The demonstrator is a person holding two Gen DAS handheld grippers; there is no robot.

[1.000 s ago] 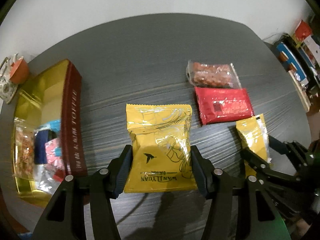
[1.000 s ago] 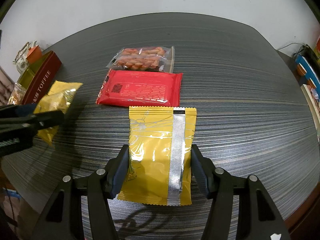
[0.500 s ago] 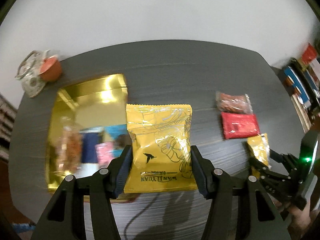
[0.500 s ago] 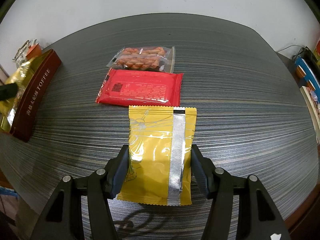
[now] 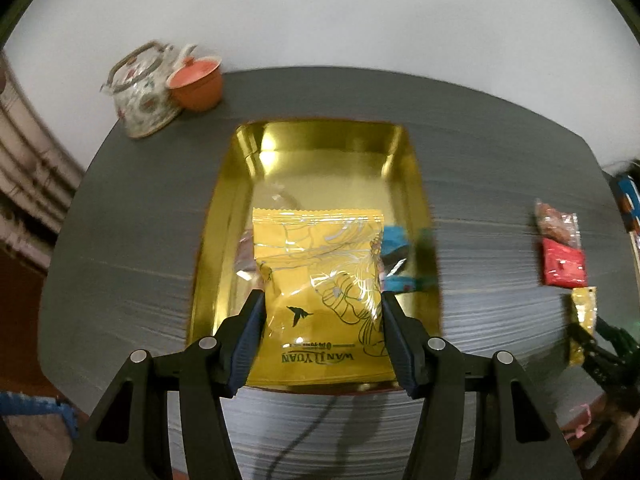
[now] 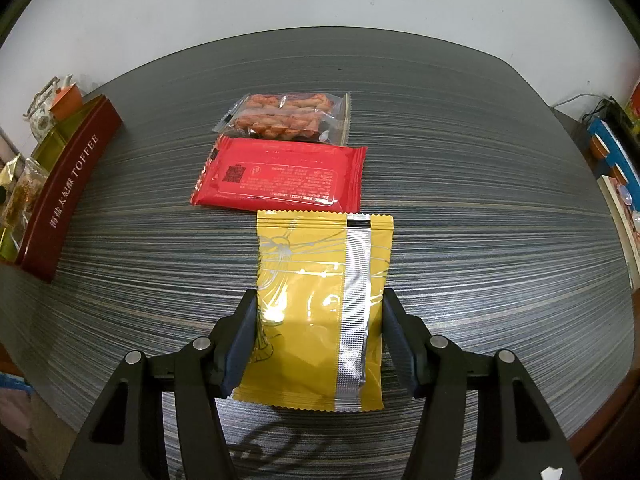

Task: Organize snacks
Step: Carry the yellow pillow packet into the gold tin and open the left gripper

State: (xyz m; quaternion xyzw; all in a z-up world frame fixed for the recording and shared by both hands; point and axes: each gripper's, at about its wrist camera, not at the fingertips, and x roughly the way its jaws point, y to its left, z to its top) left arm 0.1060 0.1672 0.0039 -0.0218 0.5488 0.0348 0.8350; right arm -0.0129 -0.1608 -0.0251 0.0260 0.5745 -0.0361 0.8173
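Over the gold tin [image 5: 400, 152], dead centre of the left wrist view, a yellow WANLIYUAN pouch [image 5: 320, 288] is held by the left hand-held gripper [image 5: 322, 336], jaws clamped on its two side edges. Tin already has stuff in it: a blue packet [image 5: 394, 246] and a clear wrapper peek out from behind the pouch. Whether the pouch is touching them or hanging above can't be told, frame is blurry.

Lower centre of the right wrist view, a 2nd yellow pouch [image 6: 320, 304] lies seam-side up on the bench [image 6: 480, 220], w/ the right hand-held gripper [image 6: 318, 340] closed in against both its sides. Looks gripped, but lift-off isn't shown.

What could go wrong, imo:
- Pouch is puffy and foil-slick, pinched only at the edges, so it could be squeezed out or twisted if the grip is loosened unevenly.
- If it's dropped on top of the packets already in there, it may end up tilted or riding the rim instead of flat.

View diffs: teapot [image 5: 140, 92] and orange cup [image 5: 196, 84] behind the tin are only clear on the left cam. Right cam gives the tin's red side w/ TOFFEE lettering, plus a readable red pack [image 6: 280, 178] and clear snack bag [image 6: 286, 118], which are just tiny smears at the right edge of the left cam.
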